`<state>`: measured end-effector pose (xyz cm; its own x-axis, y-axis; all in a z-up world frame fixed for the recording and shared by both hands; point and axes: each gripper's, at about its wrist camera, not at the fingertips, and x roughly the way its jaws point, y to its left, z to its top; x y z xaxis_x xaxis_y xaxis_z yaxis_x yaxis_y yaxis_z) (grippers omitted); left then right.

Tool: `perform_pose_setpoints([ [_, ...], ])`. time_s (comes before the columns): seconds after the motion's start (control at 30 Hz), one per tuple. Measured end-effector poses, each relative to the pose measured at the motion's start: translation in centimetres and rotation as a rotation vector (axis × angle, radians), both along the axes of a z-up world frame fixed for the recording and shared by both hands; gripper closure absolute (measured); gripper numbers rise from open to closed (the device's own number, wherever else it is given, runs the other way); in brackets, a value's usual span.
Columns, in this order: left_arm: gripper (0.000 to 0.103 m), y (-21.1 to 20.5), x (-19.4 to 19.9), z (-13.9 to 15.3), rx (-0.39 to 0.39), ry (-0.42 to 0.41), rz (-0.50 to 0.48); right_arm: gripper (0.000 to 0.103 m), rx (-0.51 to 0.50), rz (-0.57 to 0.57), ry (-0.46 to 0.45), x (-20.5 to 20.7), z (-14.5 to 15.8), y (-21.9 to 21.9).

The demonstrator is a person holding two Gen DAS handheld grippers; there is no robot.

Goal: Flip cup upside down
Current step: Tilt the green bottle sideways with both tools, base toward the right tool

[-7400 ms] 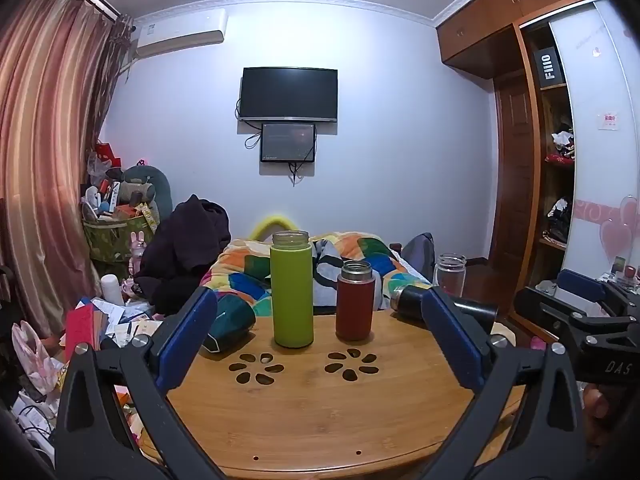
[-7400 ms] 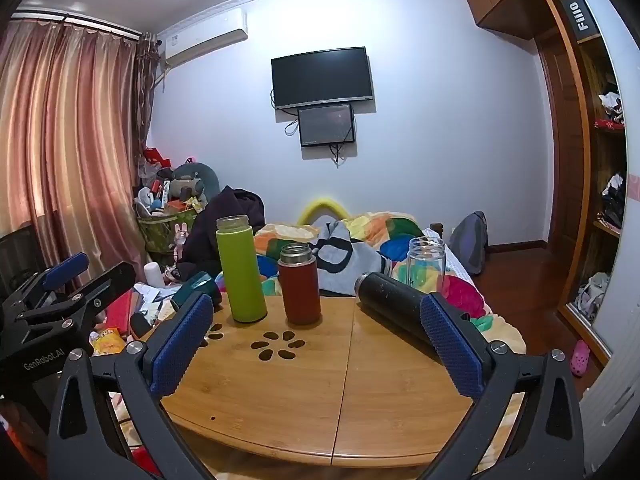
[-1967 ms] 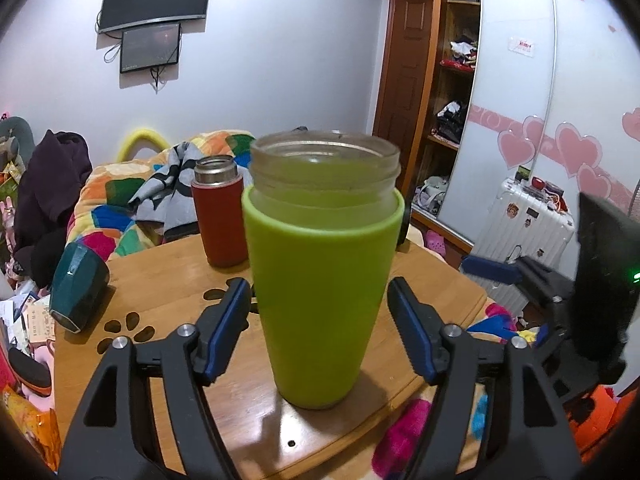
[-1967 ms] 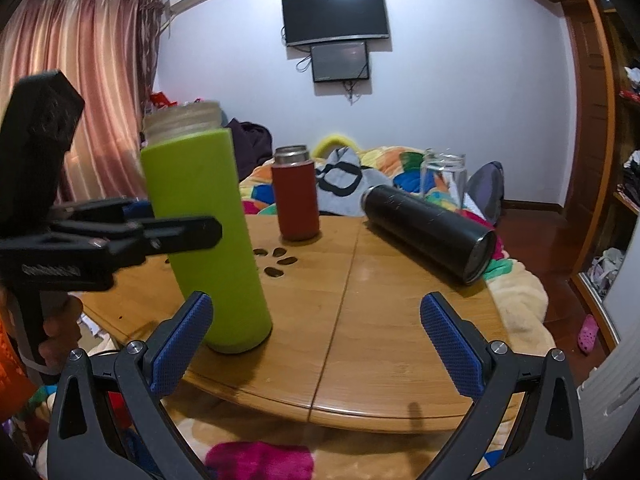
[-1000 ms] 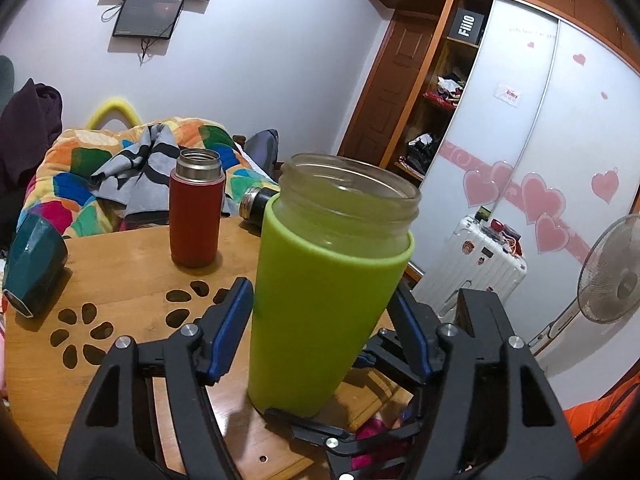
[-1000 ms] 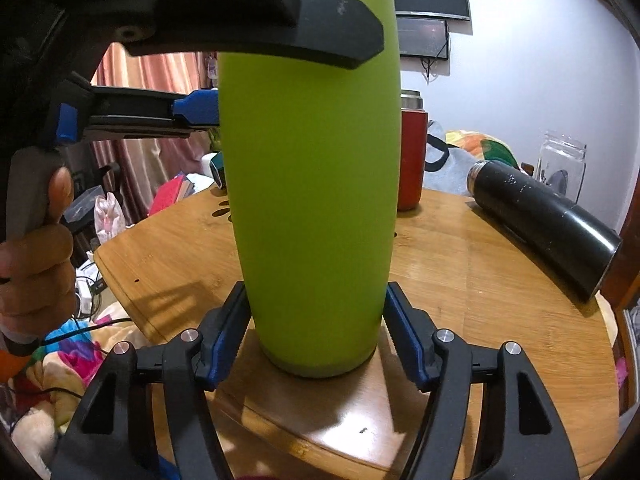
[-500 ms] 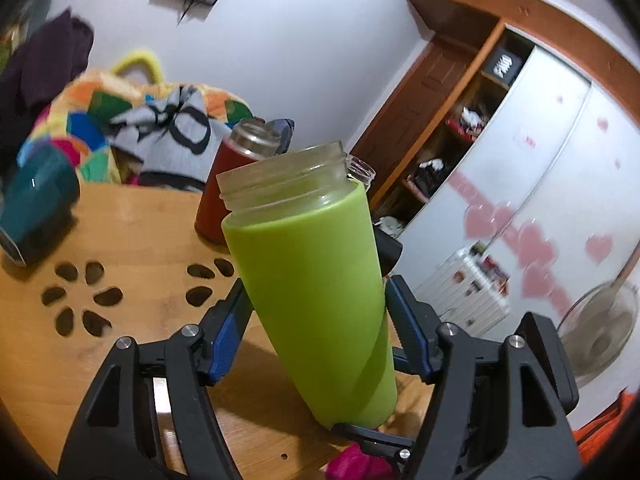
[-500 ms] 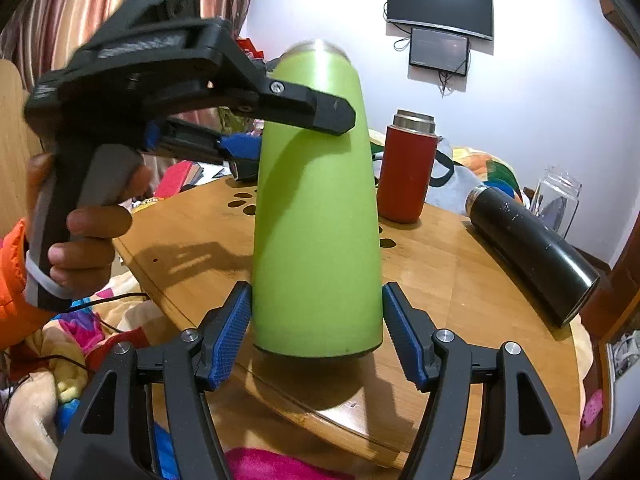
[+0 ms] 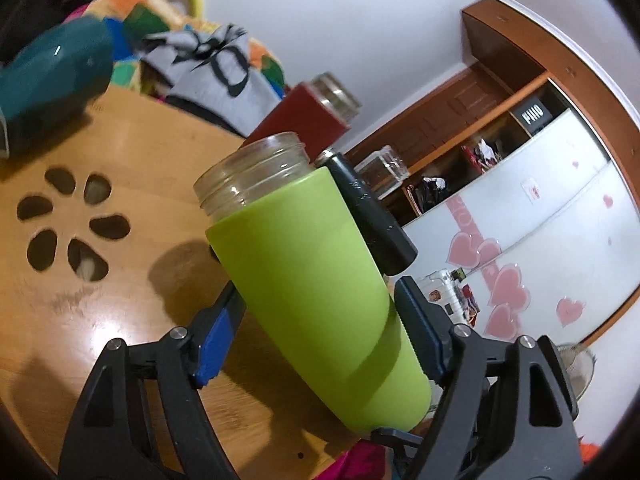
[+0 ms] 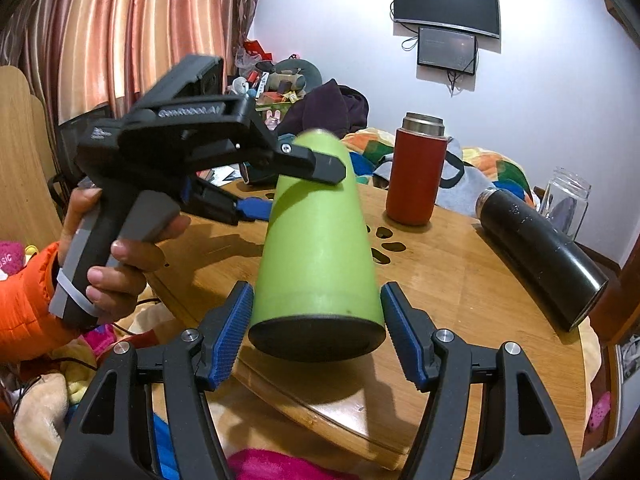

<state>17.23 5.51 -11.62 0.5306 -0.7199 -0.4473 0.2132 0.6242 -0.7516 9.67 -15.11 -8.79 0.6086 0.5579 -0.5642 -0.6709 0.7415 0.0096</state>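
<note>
Cup (image 9: pixel 320 280), lime-sleeved with clear glass neck, tilts, pinched by left gripper (image 9: pixel 316 312); right gripper (image 10: pixel 316 334) flanks its dark base.

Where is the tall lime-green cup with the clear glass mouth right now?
The lime-green cup is tilted in the air over the near edge of the round wooden table, held between the left gripper and right gripper, in front of the red flask.

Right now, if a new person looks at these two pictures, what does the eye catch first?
First, the bright green cup, tilted above the round wooden table, its dark base toward the right gripper. The left gripper clamps its upper part, and the right gripper's fingers flank the base. Behind stand a red flask and a lying black bottle.
</note>
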Motion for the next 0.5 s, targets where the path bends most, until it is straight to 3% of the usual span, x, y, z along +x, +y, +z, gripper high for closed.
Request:
perform_pose_setpoints([
  [0.13, 0.022, 0.3, -0.1, -0.5, 0.002, 0.026, 0.015, 0.041, 0.012, 0.012, 0.003, 0.2, -0.1, -0.1],
  [0.43, 0.018, 0.3, -0.5, -0.5, 0.099, 0.057, 0.039, 0.041, 0.035, 0.017, 0.014, 0.4, -0.2, -0.2],
  [0.5, 0.018, 0.1, -1.0, 0.1, 0.147, 0.025, 0.05, 0.041, 0.032, 0.017, 0.01, 0.4, -0.2, -0.2],
])
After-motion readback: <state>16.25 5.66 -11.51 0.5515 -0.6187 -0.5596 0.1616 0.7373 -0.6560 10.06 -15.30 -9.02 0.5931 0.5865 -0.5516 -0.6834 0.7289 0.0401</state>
